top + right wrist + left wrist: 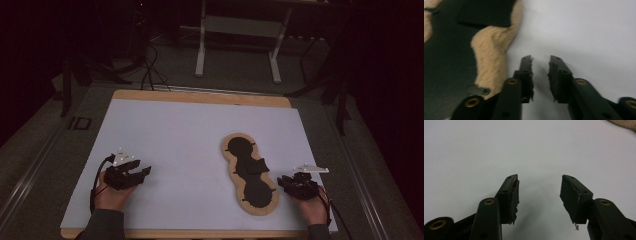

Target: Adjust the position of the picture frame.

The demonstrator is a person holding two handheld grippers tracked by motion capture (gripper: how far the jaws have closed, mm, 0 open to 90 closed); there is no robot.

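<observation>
The fleece pad (250, 175) lies right of the board's (165, 130) middle. The right gripper (284, 180), jaws slightly apart and empty, rests just beside its right edge. The left gripper (145, 170), jaws apart and empty, sits well left of it.

Fleece-edged pad (248, 176): fuzzy tan pile, matt black face; white table sheet (175, 130) smooth, matt.

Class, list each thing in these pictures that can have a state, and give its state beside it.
left gripper: open, nothing between its jaws, over bare white sheet.
right gripper: open with a narrow gap, holding nothing, beside the fleece piece.
fleece piece: lying flat, dark side up, untouched.
</observation>
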